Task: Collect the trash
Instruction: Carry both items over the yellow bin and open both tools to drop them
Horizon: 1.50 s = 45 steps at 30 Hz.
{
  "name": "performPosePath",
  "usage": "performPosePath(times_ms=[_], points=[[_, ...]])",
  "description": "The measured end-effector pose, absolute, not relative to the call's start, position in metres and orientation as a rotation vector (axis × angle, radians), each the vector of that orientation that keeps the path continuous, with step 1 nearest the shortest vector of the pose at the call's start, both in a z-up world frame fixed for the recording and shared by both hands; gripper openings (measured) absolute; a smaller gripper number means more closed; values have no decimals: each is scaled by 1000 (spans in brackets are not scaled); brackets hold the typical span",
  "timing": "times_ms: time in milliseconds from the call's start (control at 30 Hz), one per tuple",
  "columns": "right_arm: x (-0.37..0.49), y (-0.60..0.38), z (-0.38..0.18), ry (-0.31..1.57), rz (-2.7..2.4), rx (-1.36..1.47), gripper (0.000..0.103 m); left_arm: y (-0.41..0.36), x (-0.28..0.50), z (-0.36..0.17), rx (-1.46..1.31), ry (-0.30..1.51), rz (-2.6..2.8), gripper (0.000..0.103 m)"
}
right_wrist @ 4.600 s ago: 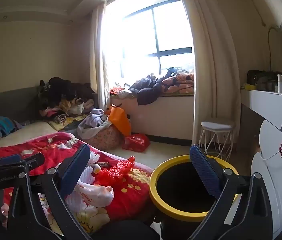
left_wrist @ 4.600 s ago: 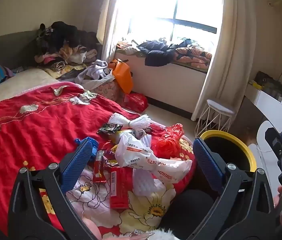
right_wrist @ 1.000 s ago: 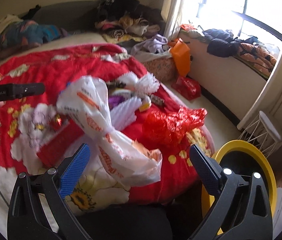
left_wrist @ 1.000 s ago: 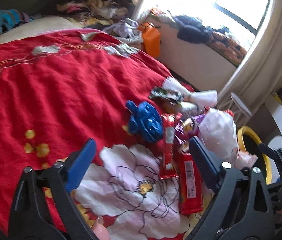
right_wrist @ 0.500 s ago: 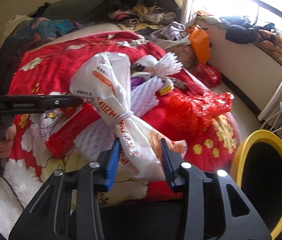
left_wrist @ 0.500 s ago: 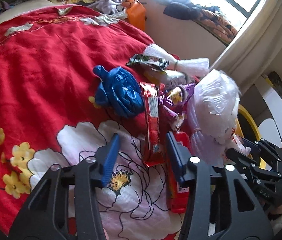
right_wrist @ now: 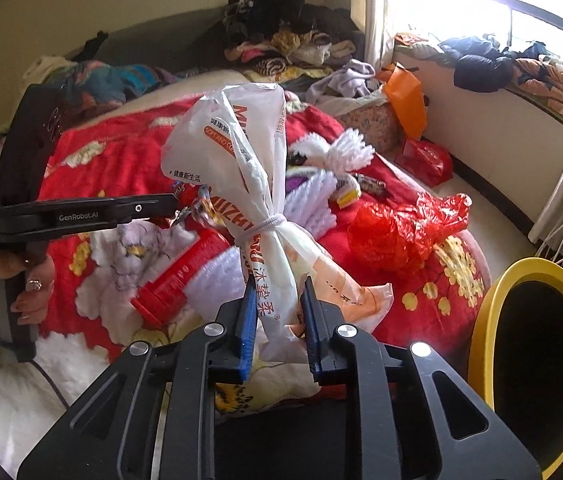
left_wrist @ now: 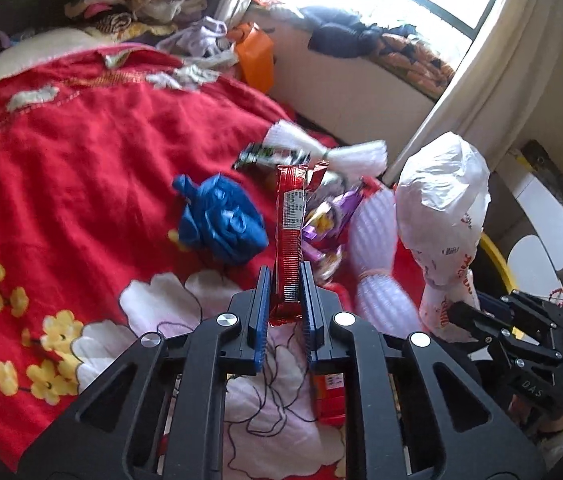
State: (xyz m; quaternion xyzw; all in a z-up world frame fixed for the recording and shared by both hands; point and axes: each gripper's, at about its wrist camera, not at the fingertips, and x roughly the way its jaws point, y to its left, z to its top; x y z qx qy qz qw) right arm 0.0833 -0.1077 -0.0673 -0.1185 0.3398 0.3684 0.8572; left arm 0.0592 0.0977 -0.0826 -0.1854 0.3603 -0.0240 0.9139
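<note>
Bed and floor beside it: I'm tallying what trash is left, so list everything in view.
Red snack wrapper: 1, red, between the left gripper's pads.
White plastic bag: 1, white with orange print, tied, in the right gripper.
Blue bag: 1, blue, crumpled, on the red bedspread.
Purple wrappers: a few, purple, beside the red wrapper.
White foam nets: at least 2, white, mid-bed.
Red package: 1, red, flat on the bed.
Red mesh bag: 1, red, bed corner.
Bin: 1, yellow rim, on the floor.
Left gripper: shut on the wrapper.
Right gripper: shut on the bag.
</note>
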Motion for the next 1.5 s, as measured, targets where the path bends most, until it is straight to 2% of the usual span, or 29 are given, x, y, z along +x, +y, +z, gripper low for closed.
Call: performPosePath(times_ms=[600,1500], points=[[75,-138,-24,607,706,-88,19,72,45,-22,-339,604,-128,10],[92,-235,-9,569,450,138,19,-14,59,-15,-222,651,-299,10]])
